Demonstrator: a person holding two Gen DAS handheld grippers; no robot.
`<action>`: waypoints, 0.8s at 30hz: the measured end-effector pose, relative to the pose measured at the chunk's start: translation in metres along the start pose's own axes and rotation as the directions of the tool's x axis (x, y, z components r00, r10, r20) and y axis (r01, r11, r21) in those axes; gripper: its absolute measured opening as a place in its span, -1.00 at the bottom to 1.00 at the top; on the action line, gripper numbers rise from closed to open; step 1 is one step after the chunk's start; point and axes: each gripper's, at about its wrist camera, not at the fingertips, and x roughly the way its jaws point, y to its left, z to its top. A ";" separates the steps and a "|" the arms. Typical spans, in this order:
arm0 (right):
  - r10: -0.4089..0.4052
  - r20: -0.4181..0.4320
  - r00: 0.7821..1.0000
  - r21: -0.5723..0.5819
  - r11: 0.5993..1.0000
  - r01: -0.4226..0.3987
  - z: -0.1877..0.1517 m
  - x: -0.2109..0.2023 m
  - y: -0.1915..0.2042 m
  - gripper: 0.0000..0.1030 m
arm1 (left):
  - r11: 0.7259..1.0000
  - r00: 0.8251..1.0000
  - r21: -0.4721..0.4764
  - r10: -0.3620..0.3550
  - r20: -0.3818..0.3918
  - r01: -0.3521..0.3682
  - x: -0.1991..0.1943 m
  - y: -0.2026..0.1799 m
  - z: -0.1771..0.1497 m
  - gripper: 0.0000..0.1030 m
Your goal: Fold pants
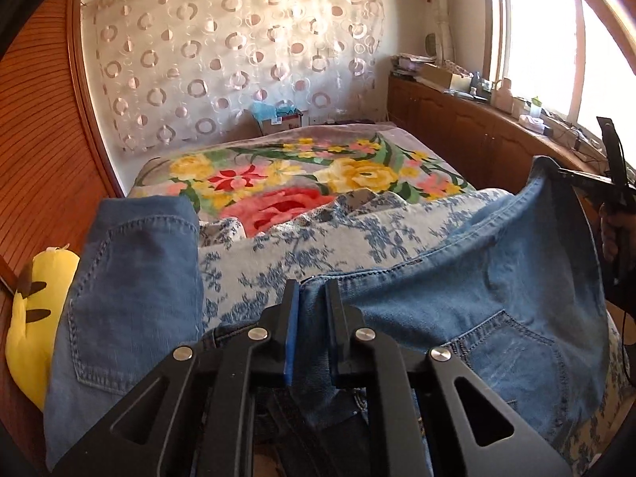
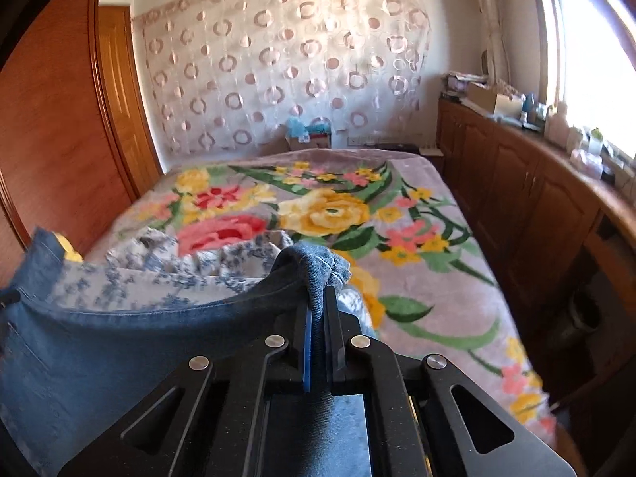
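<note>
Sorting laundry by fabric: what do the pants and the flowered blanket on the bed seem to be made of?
The pants look like blue denim: visible twill weave, contrast stitching around a back pocket, matte faded finish. The flowered blanket looks like plush fleece, probably synthetic: a soft fuzzy nap with a printed floral pattern.

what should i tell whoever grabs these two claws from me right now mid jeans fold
Left claw: shut on the jeans, pinching the waistband near the middle.
Right claw: shut on a bunched edge of the same jeans, held up.
The jeans hang spread between both claws above the blue floral sheet, on the bed with the flower blanket; back pockets face the left camera. A yellow plush toy lies by the jeans, on the wardrobe side.
Done: both grips taken, jeans lifted.
Left: no fold shows yet; bring the halves together, lay them down, fold.
</note>
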 end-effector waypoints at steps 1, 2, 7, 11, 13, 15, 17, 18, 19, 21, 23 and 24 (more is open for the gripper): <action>-0.008 -0.012 1.000 -0.006 1.000 0.007 -0.001 0.006 0.001 -0.92 | 1.000 1.000 -0.007 0.003 -0.004 -0.003 0.006 0.002 0.001 -0.74; -0.010 -0.025 1.000 -0.002 1.000 0.010 -0.002 0.013 0.000 -0.92 | 1.000 1.000 -0.020 -0.002 -0.011 0.002 0.011 0.005 0.000 -0.74; -0.035 -0.097 0.995 0.007 0.999 0.036 -0.004 0.045 0.004 -0.72 | 0.999 0.999 -0.032 0.000 -0.046 -0.002 0.025 0.006 -0.005 -0.74; -0.018 -0.081 0.997 0.032 0.999 0.021 -0.009 0.037 0.001 -0.46 | 0.999 0.999 -0.043 -0.017 -0.037 0.016 0.015 0.005 -0.005 -0.70; -0.002 -0.059 0.998 0.047 0.999 0.004 -0.004 0.030 -0.003 -0.35 | 0.999 0.999 -0.048 -0.022 -0.035 0.021 0.011 0.004 -0.003 -0.60; -0.016 -0.041 0.999 0.055 0.998 0.018 -0.007 0.024 -0.007 -0.33 | 0.998 0.999 -0.050 -0.028 -0.022 0.027 0.006 0.002 0.000 -0.39; -0.036 -0.039 0.999 0.063 0.997 0.039 -0.008 0.021 -0.013 -0.32 | 0.998 0.999 -0.046 -0.044 -0.011 0.043 0.002 -0.002 0.002 -0.16; -0.037 -0.042 0.998 0.068 0.997 0.039 -0.009 0.022 -0.016 -0.32 | 0.998 0.999 -0.044 -0.052 -0.006 0.051 0.000 -0.005 0.003 -0.05; -0.038 -0.045 0.998 0.071 0.997 0.041 -0.009 0.022 -0.015 -0.32 | 0.997 0.998 -0.038 -0.063 -0.002 0.063 -0.001 -0.008 0.004 -0.02; -0.037 -0.051 0.998 0.071 0.997 0.041 -0.011 0.025 -0.014 -0.32 | 0.997 0.997 -0.030 -0.078 -0.001 0.078 -0.003 -0.013 0.005 0.46; -0.021 -0.054 0.998 0.068 0.997 0.025 -0.005 0.026 -0.010 -0.32 | 0.994 0.994 -0.031 -0.105 0.001 0.105 -0.003 -0.018 0.005 0.60; -0.015 -0.055 0.998 0.066 0.998 0.019 -0.003 0.027 -0.011 -0.32 | 0.992 0.992 -0.027 -0.123 -0.005 0.123 -0.001 -0.022 0.004 0.60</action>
